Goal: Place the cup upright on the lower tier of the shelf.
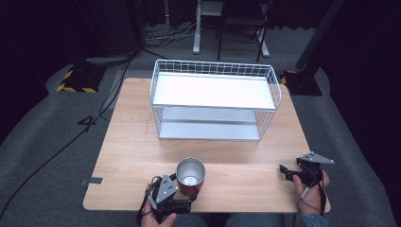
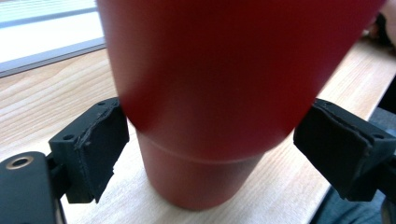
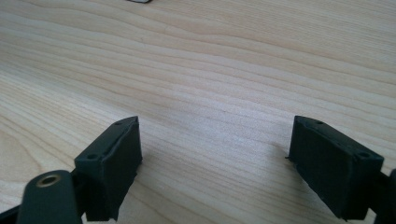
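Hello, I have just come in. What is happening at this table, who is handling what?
A person holds a tool in each hand. The left tool has its jaws around a red cup standing upright near the front table edge. The right tool is open, holding nothing, low over bare wood. A white wire rack stands behind.

From above the near edge we look forward and down on the whole wooden table (image 1: 132,142), the wire basket (image 1: 215,99) at its far side. Our left gripper camera sits low, pressed close to the red tumbler (image 2: 224,93). Our right gripper camera skims bare tabletop. All three views share the table's near strip.
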A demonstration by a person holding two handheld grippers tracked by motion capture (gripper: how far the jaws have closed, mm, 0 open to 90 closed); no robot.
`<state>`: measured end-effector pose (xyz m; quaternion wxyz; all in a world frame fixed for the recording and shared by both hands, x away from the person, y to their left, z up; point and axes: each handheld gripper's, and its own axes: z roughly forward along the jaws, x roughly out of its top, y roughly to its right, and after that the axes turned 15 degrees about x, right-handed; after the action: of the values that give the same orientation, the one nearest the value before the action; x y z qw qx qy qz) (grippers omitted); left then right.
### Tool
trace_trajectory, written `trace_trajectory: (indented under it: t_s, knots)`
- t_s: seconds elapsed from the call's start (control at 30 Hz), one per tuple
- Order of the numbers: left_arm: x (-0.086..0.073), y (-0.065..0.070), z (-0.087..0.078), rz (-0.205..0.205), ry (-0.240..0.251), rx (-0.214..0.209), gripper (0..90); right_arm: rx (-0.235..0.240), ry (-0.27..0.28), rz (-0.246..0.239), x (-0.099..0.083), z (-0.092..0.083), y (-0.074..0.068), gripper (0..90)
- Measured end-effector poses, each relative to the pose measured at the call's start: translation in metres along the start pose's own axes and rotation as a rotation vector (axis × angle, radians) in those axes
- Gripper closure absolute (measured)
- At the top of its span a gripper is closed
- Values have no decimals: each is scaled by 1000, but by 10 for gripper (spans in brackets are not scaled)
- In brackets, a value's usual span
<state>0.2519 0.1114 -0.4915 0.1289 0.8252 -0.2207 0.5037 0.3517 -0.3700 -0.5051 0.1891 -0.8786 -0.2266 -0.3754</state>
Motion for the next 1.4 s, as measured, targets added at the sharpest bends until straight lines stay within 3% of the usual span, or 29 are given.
trace_trajectory:
  t_s: [0.27,0.43,0.47,0.53,0.67,1.07,1.4]
  knots:
    - [-2,0,10,0,12,-15,99,-2,0,-2,0,0,0,173]
    - [-2,3,15,-8,8,-4,98,-3,0,-3,0,0,0,173]
    - [-1,3,16,8,3,6,98,-4,-1,-2,0,0,0,173]
    - [-1,4,18,2,-2,11,106,-5,-2,-3,0,0,-1,173]
    - [-3,5,22,51,1,32,144,-6,-1,-7,0,0,-1,173]
    - [-2,7,23,33,-2,41,148,-9,-1,-8,0,0,-2,173]
    - [-2,6,23,41,-4,36,157,-18,0,-11,0,0,-3,170]
